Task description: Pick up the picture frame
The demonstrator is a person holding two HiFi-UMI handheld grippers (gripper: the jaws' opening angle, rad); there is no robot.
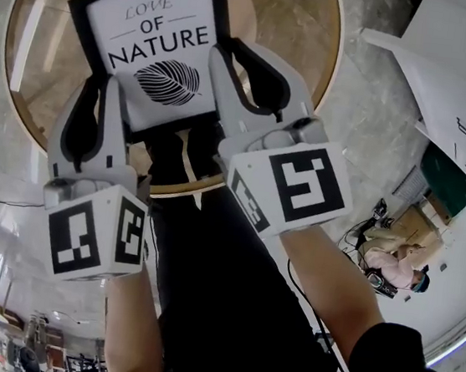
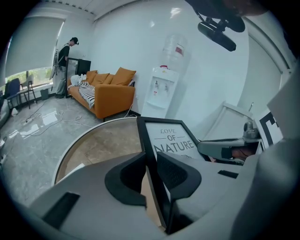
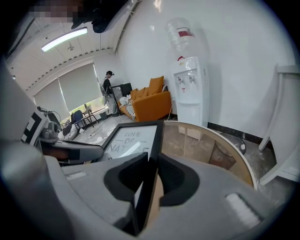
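Was standing by the round table for this one; the person had the frame pinched from both sides and held over the near half of the table, print tipped up toward their own face; it's the "Love of Nature" one with the leaf.

The left gripper was clamped on the frame's left black edge, low down; its jaws sat only partly closed because the moulding filled the gap, one jaw on the front and one on the back. The right gripper had the same bite on the right edge, squeezed onto the thin border with nothing else between the jaws.

Made sense to me; a flat wide thing swings if you grab one side only, so two grips on opposite edges hold it level; biting the border also keeps the jaws mostly off the printed face. Both grips were on the lower part, I'd guess because that end was closest to the person at the near rim of the table.

I'd call the pickup mostly there; the grip looked set. Couldn't tell if the bottom edge was clear of the table, since the grippers and the person's arms covered it. My worry would be the thin edge pivoting in the jaws if one side lifted faster.

An orange sofa and a water dispenser stood well beyond the far side of the table; nothing near enough to bump.
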